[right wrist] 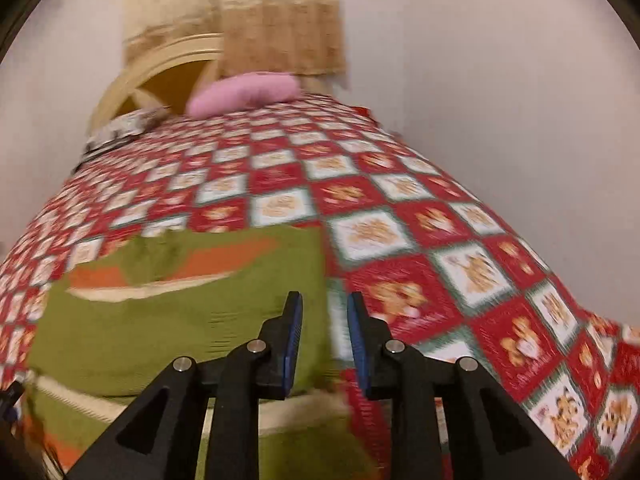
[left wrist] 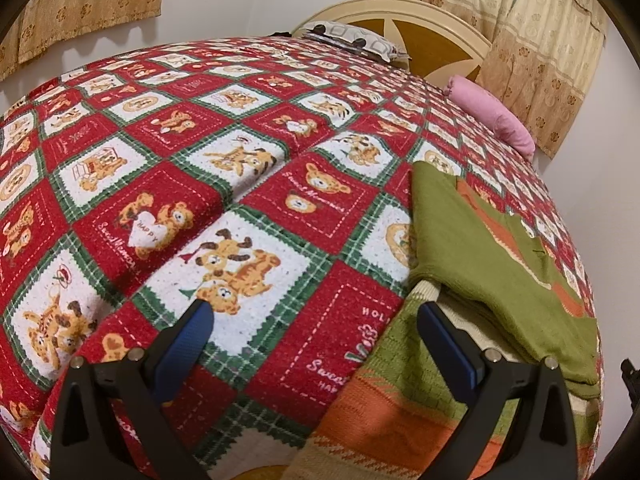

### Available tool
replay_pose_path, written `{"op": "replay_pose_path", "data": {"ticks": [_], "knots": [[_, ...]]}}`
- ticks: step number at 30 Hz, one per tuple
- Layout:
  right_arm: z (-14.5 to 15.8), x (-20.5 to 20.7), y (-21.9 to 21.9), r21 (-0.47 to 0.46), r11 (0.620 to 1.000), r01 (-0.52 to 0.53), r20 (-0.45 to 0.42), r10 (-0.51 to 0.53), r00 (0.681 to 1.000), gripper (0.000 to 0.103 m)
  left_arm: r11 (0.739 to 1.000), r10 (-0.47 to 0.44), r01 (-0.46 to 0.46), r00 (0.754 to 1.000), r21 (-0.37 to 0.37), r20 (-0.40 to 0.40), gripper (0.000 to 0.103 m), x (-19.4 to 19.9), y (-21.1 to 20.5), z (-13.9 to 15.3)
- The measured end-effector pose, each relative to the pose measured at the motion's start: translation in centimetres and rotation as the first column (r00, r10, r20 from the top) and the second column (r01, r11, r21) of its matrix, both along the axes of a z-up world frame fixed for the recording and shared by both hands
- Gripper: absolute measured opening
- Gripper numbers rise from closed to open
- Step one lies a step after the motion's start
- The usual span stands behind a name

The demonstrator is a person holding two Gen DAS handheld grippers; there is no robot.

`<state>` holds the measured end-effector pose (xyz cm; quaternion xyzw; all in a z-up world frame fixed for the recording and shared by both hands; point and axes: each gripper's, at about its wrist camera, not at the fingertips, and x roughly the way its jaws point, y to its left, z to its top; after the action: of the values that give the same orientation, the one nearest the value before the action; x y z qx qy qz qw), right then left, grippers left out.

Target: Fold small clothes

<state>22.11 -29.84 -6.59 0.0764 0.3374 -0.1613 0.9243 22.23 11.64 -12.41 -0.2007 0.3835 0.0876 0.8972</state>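
Judging by its drape, the small green knitted sweater with orange and cream bands (left wrist: pixel 480 248) is light, soft and limp, with enough nap that it should not slip from blue pads. It lies partly folded at the lower right of my left view, and at the lower left of my right view (right wrist: pixel 168 312), flat on the red, white and green teddy-bear patchwork bedspread (left wrist: pixel 224 184). I would take it at a doubled edge or the ribbed hem near the bottom of the frame, pinching through both layers so they travel together.

My left gripper (left wrist: pixel 316 320) stands wide apart and empty, one finger over the bedspread, the other over the knit. My right gripper (right wrist: pixel 324 304) is parted only narrowly, nothing between its pads, just beside the sweater's right edge; that view is blurred.

Little stands in the way: a pink rounded cushion (left wrist: pixel 492 116) and a grey patterned pillow (left wrist: pixel 352 38) sit well apart at the upper right, by the cream wooden headboard (left wrist: pixel 416 28). The bedspread itself could get pinched along.
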Motion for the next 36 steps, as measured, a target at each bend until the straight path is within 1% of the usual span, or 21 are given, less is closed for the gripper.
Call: {"op": "replay_pose_path", "data": {"ticks": [2, 4, 6, 8, 9, 11, 14, 15, 17, 18, 19, 20, 21, 22, 24, 27, 28, 30, 32, 35, 36], "knots": [[-0.4, 1.0, 2.0, 0.01, 0.995, -0.099, -0.031, 0.099, 0.995, 0.024, 1.0, -0.003, 0.003, 1.0, -0.009, 0.006, 0.103, -0.2, 0.1, 0.1], [-1.6, 1.9, 3.8, 0.022, 0.985, -0.173, -0.071, 0.175, 0.982, 0.024, 1.0, -0.021, 0.021, 1.0, 0.01, 0.001, 0.103, -0.1, -0.3, 0.6], [-4.1, 2.7, 5.2, 0.021, 0.977, -0.212, -0.136, 0.213, 0.968, 0.024, 0.996, -0.057, 0.057, 0.998, 0.065, 0.002, 0.103, 0.2, -1.3, 1.5], [-6.0, 3.1, 5.6, 0.041, 0.974, -0.221, -0.191, 0.225, 0.955, 0.025, 0.987, -0.097, 0.094, 0.995, 0.131, 0.016, 0.103, 0.8, -2.6, 2.8], [-6.0, 2.9, 5.8, 0.026, 0.975, -0.221, -0.168, 0.222, 0.961, 0.027, 0.982, -0.117, 0.113, 0.993, 0.152, 0.017, 0.103, 1.3, -3.2, 3.3], [-6.1, 3.0, 5.8, 0.024, 0.975, -0.223, -0.175, 0.223, 0.959, 0.028, 0.975, -0.144, 0.14, 0.99, 0.173, 0.01, 0.103, 2.7, -4.1, 3.9], [-6.2, 2.6, 6.1, 0.02, 0.974, -0.227, -0.165, 0.227, 0.96, 0.029, 0.969, -0.181, 0.184, 0.983, 0.165, -0.034, 0.103, 5.1, -5.3, 3.2], [-6.3, 2.5, 6.1, 0.026, 0.973, -0.228, -0.16, 0.229, 0.96, 0.03, 0.966, -0.183, 0.19, 0.982, 0.178, -0.051, 0.103, 5.7, -5.7, 2.6], [-6.3, 2.6, 5.9, 0.042, 0.972, -0.233, -0.151, 0.237, 0.96, 0.033, 0.946, -0.12, 0.155, 0.983, 0.286, -0.135, 0.103, 6.9, -6.1, 0.8], [-6.3, 2.6, 5.8, 0.049, 0.97, -0.237, -0.145, 0.242, 0.959, 0.036, 0.948, -0.112, 0.155, 0.98, 0.278, -0.165, 0.103, 7.2, -5.7, 0.0], [-6.3, 2.8, 5.6, 0.053, 0.969, -0.243, -0.141, 0.248, 0.958, 0.037, 0.964, -0.115, 0.148, 0.981, 0.219, -0.156, 0.103, 7.1, -4.9, -0.2], [-6.3, 2.9, 5.6, 0.053, 0.967, -0.249, -0.139, 0.254, 0.957, 0.041, 0.973, -0.1, 0.13, 0.982, 0.193, -0.158, 0.103, 7.1, -4.2, -0.2], [-6.3, 3.1, 5.7, 0.051, 0.965, -0.259, -0.14, 0.264, 0.954, 0.046, 0.972, -0.084, 0.117, 0.983, 0.202, -0.165, 0.103, 7.1, -3.8, -0.2], [-6.3, 3.1, 5.8, 0.049, 0.963, -0.266, -0.141, 0.271, 0.952, 0.049, 0.969, -0.09, 0.124, 0.982, 0.215, -0.165, 0.103, 7.0, -3.7, -0.3], [-6.4, 3.2, 6.3, 0.028, 0.961, -0.276, -0.15, 0.277, 0.949, 0.051, 0.968, -0.11, 0.142, 0.981, 0.209, -0.157, 0.103, 6.7, -3.5, -0.3], [-6.4, 3.3, 6.4, 0.017, 0.962, -0.274, -0.155, 0.273, 0.949, 0.051, 0.973, -0.132, 0.158, 0.979, 0.167, -0.154, 0.103, 6.2, -3.2, 0.3], [-6.4, 3.3, 6.4, 0.02, 0.962, -0.274, -0.153, 0.274, 0.949, 0.051, 0.972, -0.142, 0.164, 0.981, 0.171, -0.136, 0.103, 5.4, -3.0, 0.9], [-6.3, 3.3, 6.3, 0.03, 0.963, -0.268, -0.156, 0.27, 0.95, 0.051, 0.964, -0.147, 0.165, 0.984, 0.208, -0.096, 0.103, 4.2, -3.2, 2.0], [-5.2, 2.7, 6.1, 0.034, 0.968, -0.247, -0.161, 0.249, 0.955, 0.051, 0.944, -0.213, 0.22, 0.976, 0.248, -0.053, 0.103, 1.8, -3.0, 3.3], [-2.2, -1.3, 5.2, 0.07, 0.965, -0.252, -0.057, 0.256, 0.965, 0.051, 0.903, -0.317, 0.307, 0.948, 0.299, -0.014, 0.103, -2.0, -1.9, 4.3], [-1.3, -3.0, 5.0, 0.073, 0.964, -0.256, -0.038, 0.259, 0.965, 0.051, 0.886, -0.358, 0.34, 0.934, 0.314, 0.0, 0.103, -3.7, -1.3, 4.4]]}}
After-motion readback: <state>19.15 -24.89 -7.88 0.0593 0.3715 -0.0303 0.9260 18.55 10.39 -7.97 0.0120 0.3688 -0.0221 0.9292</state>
